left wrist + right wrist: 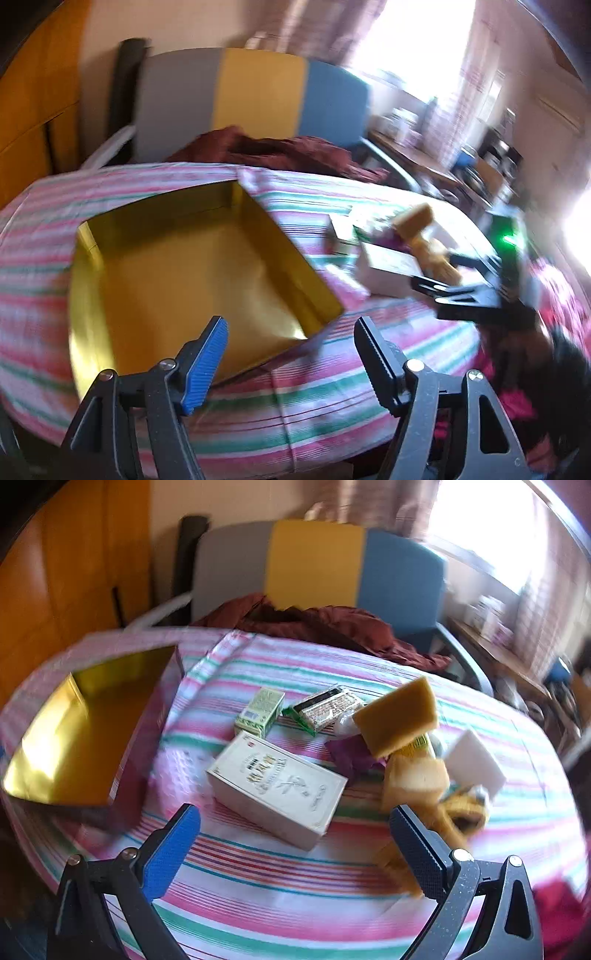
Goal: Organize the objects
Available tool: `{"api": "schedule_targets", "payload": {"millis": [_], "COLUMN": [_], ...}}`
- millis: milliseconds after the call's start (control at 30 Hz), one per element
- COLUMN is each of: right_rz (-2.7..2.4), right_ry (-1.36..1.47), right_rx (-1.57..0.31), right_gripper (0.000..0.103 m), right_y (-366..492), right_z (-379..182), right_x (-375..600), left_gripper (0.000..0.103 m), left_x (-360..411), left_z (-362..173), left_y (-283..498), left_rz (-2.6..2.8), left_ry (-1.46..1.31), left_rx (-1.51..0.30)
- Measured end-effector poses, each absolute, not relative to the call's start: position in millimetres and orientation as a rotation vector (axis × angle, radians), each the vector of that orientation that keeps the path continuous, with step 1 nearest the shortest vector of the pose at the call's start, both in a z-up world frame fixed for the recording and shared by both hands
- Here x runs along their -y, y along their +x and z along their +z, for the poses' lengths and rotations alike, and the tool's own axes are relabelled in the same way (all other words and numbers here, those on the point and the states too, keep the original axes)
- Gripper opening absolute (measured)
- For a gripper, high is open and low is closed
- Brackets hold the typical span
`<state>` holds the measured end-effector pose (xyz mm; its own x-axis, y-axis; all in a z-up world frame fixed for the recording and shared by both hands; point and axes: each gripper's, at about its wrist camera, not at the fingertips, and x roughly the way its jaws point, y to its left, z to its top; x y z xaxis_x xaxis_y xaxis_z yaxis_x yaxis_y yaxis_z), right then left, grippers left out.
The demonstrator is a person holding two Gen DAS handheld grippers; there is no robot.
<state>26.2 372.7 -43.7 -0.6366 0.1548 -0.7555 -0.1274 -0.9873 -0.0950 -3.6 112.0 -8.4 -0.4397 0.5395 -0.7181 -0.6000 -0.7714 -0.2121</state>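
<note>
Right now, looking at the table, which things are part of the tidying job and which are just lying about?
For the job:
gold box, open and empty
big white box
small green box
clear packet
yellow sponge
white block
stuffed toy

Just lying about:
striped cloth covering the table
dark red cloth
chair behind

Both grippers, left and right, are open and hold nothing.

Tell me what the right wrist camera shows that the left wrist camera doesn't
Only the right wrist view shows the small green box and white foam block clearly, with the right gripper open over the cream box. Only the left wrist view shows the gold box's whole empty interior, with the left gripper open near its corner. Both share the striped tablecloth, the gold box and the chair.
</note>
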Motion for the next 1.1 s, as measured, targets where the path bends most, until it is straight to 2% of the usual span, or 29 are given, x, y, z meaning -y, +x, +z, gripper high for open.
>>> {"api": "schedule_targets", "payload": {"millis": [267,333,433,500,567,600,667,700,933,1100], "right_rz": [2.733,2.738,2.767,2.792,2.799,2.799,2.794,2.796,2.826,2.849], "right_ry": [-1.491,-1.522,-1.580,-1.626,-1.684,-1.698,-1.696,-1.691,-1.623,-1.579], "right_rx": [0.434,0.483,0.514,0.498,0.492,0.492,0.482,0.447,0.199,0.163], "right_gripper": [0.103,0.103,0.102,0.095,0.078,0.074,0.059,0.055,0.054,0.054], "right_y": [-13.8,-23.3,-36.5,-42.0,-43.0,-41.8,-36.6,-33.1,-5.2,-5.1], "right_z": [-67.5,-71.9,-75.0,-79.0,-83.0,-84.8,-85.2,-83.5,-76.6,-70.4], "right_x": [-381.9,-382.2,-380.6,-379.1,-376.0,-374.8,-375.1,-377.8,-399.9,-404.0], "left_gripper": [0.079,0.083,0.083,0.083,0.083,0.083,0.084,0.084,0.084,0.084], "left_x": [-162.8,-172.5,-188.1,-200.2,-212.6,-217.5,-230.9,-236.3,-281.6,-301.9], "left_z": [-6.3,-6.1,-7.2,-10.9,-14.5,-16.2,-20.8,-23.0,-50.4,-68.9], "left_y": [-7.3,-9.1,-14.7,-20.5,-24.4,-26.7,-33.2,-35.8,-52.7,-59.6], "left_rz": [2.002,1.974,1.925,1.878,1.852,1.840,1.819,1.805,1.716,1.715], "left_ry": [-1.007,-0.993,-0.978,-0.986,-0.980,-0.983,-0.995,-0.998,-1.072,-1.130], "left_rx": [-0.289,-0.333,-0.393,-0.430,-0.483,-0.499,-0.537,-0.555,-0.680,-0.785]}}
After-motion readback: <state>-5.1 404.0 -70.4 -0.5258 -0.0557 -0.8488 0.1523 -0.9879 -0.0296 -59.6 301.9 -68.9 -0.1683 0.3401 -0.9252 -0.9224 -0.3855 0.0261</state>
